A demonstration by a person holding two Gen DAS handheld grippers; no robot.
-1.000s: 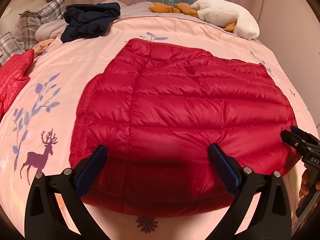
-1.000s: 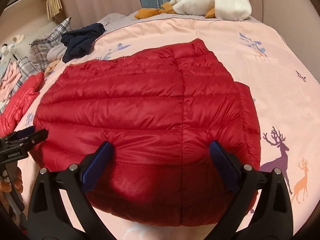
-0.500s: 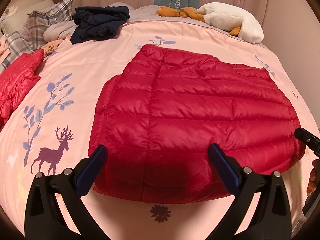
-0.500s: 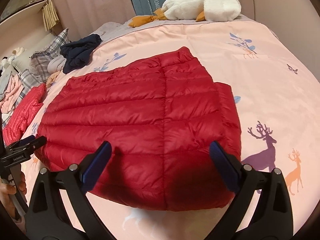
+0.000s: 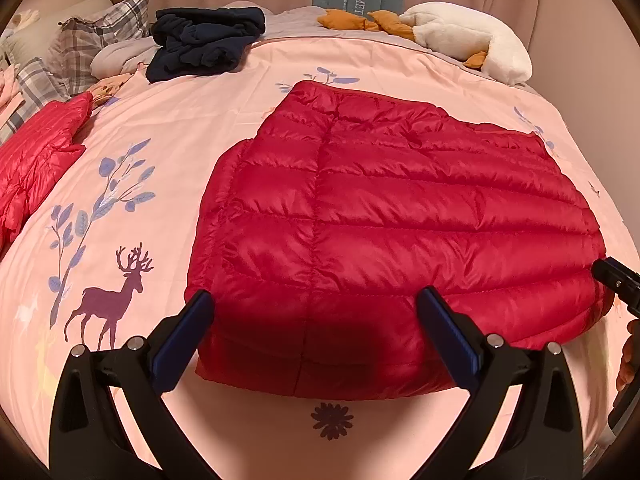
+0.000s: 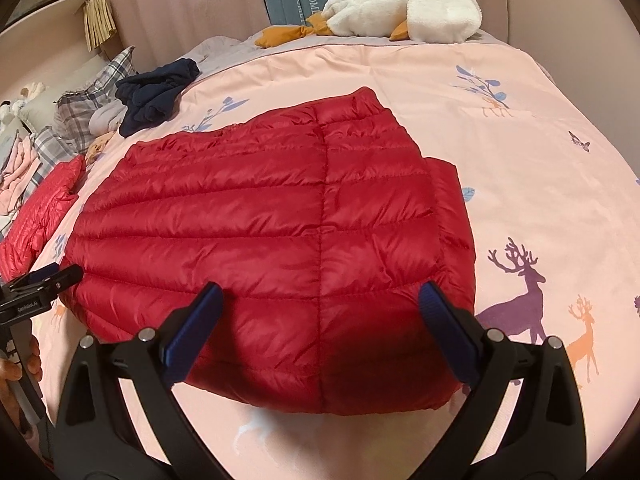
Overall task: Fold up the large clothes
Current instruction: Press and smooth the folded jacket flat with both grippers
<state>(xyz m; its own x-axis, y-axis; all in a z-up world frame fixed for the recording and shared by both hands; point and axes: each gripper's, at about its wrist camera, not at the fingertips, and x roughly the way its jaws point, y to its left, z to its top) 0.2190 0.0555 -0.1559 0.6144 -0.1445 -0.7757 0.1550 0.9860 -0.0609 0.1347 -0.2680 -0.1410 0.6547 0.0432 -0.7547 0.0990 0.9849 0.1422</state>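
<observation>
A red quilted down jacket [image 5: 392,216] lies flat and folded on the pink bedspread; it also shows in the right wrist view [image 6: 272,224]. My left gripper [image 5: 316,304] is open and empty, held above the jacket's near left edge. My right gripper [image 6: 320,296] is open and empty, above the jacket's near right part. The right gripper also shows at the right edge of the left wrist view [image 5: 618,280]. The left gripper shows at the left edge of the right wrist view [image 6: 40,284].
A dark navy garment [image 5: 204,42] lies at the back left. A second red jacket [image 5: 36,160] and plaid pillows [image 5: 92,40] lie at the left. A white goose plush [image 5: 468,44] lies at the headboard. The pink bedspread [image 6: 540,152] carries deer prints.
Both grippers have pulled back and up from the jacket, so more bedspread shows in front of its near edge. The jacket lies still.
</observation>
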